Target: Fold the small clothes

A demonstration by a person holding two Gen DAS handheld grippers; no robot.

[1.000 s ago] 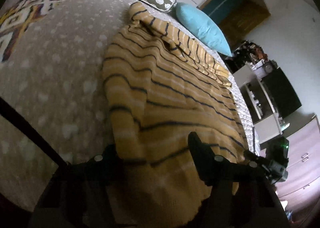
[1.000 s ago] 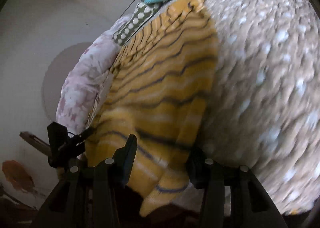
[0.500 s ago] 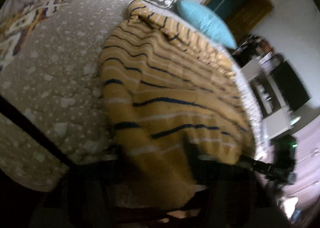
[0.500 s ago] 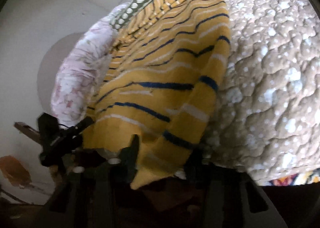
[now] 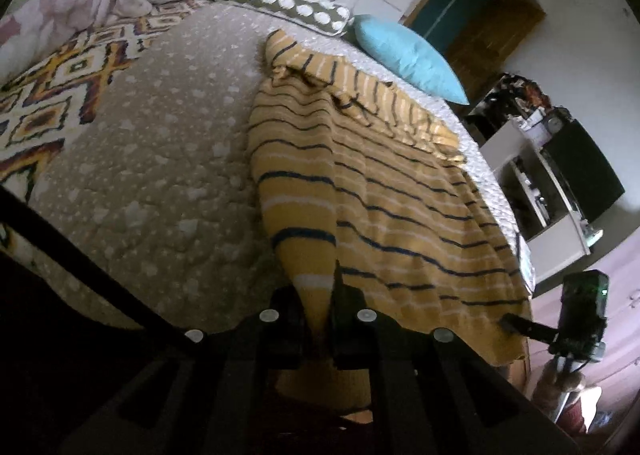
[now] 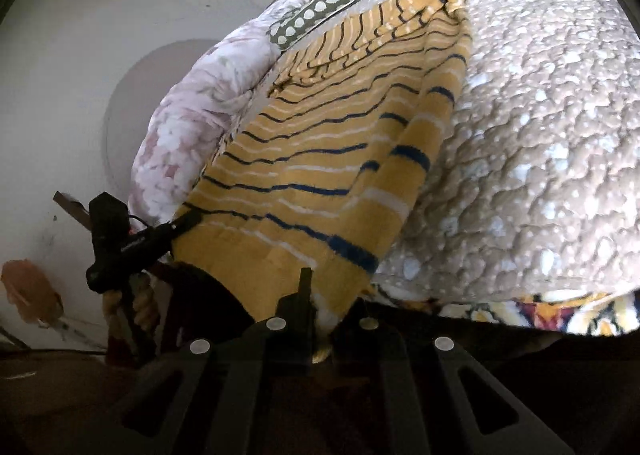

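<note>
Left wrist view: the striped yellow sweater (image 5: 392, 191) is pinched at its hem by the closed left gripper (image 5: 326, 319); its other corner is clamped by the right gripper (image 6: 326, 319).

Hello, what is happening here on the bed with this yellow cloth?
A person holds a claw in each hand and is folding a yellow striped sweater on the bed. The left claw is shut on one near corner of the hem, the right claw on the other. The rest of the sweater lies spread toward the blue pillow.
</note>
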